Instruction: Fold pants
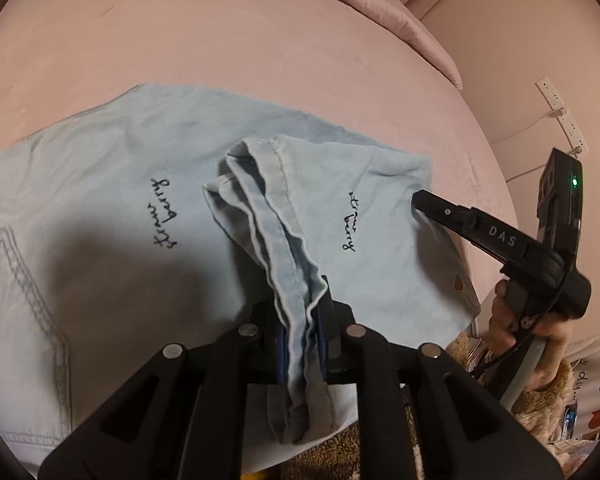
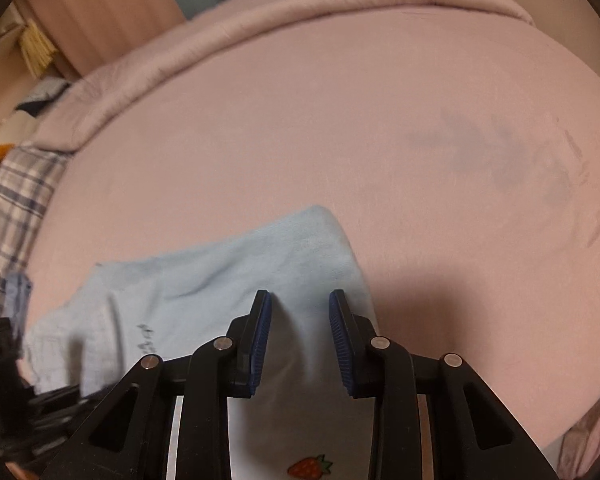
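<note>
Light blue pants (image 1: 120,184) with "strawberry" lettering lie spread on the pink bed sheet (image 1: 220,40). My left gripper (image 1: 302,344) is shut on a bunched hem edge (image 1: 268,220) of one leg, which stands up between the blue pads. My right gripper (image 1: 418,200), held by a hand (image 1: 508,320), points down onto the right part of the cloth. In the right wrist view my right gripper (image 2: 300,300) has its jaws apart over the pants (image 2: 220,272). The fabric lies under and between the pads (image 2: 262,320), and they do not press it. A strawberry print (image 2: 308,468) shows below.
A rolled pink quilt (image 1: 380,0) runs along the far side of the bed. A power strip (image 1: 560,112) hangs on the wall at right. Plaid cloth (image 2: 12,200) lies at the bed's left edge. A brown fuzzy fabric (image 1: 380,440) is at the near edge.
</note>
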Available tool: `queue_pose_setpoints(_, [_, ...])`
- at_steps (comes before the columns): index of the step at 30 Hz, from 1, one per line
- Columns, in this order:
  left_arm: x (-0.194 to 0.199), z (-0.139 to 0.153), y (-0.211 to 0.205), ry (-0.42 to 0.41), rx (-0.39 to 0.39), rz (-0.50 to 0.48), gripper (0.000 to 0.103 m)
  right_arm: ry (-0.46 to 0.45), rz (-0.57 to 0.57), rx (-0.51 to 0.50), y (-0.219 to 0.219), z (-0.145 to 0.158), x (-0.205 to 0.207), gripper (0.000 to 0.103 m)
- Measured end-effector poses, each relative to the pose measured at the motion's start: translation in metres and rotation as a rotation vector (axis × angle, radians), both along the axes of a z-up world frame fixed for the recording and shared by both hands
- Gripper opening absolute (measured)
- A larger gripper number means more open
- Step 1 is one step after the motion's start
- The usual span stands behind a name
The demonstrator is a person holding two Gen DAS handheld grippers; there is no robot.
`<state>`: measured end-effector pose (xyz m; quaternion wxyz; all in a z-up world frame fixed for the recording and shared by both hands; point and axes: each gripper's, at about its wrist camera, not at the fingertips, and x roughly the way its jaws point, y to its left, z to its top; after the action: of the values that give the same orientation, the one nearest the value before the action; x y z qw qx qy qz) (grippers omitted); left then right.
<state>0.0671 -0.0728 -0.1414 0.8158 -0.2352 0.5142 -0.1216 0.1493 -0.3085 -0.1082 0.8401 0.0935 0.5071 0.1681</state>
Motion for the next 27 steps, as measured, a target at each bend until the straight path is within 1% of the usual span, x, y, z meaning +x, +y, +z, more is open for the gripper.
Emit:
queue_pose_setpoints(1, [0.001, 0.0, -0.007, 0.001, 0.0, 0.0, 0.015, -0.012, -0.003, -0.001, -0.001, 0.0, -0.004, 0.033])
queue_pose_setpoints(3, [0.002, 0.002, -0.007, 0.003, -0.004, 0.006, 0.016, -0.006, -0.014, 0.01, -0.006, 0.0, -0.012, 0.033])
queue_pose_setpoints(9, [-0.01, 0.003, -0.007, -0.002, 0.013, 0.013, 0.017, 0.006, -0.023, 0.048, -0.025, -0.002, -0.034, 0.033])
queue_pose_setpoints(13, [-0.015, 0.003, -0.007, 0.002, 0.018, 0.015, 0.019, 0.0, -0.025, 0.044, -0.027, -0.003, -0.041, 0.033])
queue_pose_setpoints(16, [-0.015, 0.003, -0.008, -0.001, 0.023, 0.016, 0.02, -0.004, -0.026, 0.035, -0.019, -0.002, -0.042, 0.033])
queue_pose_setpoints(20, [-0.016, 0.002, -0.008, 0.002, 0.012, 0.017, 0.021, -0.006, -0.026, 0.035, -0.019, -0.002, -0.05, 0.033])
queue_pose_setpoints(27, [-0.02, 0.001, -0.01, 0.008, -0.008, 0.021, 0.028, 0.004, -0.034, 0.058, -0.022, -0.002, -0.055, 0.033])
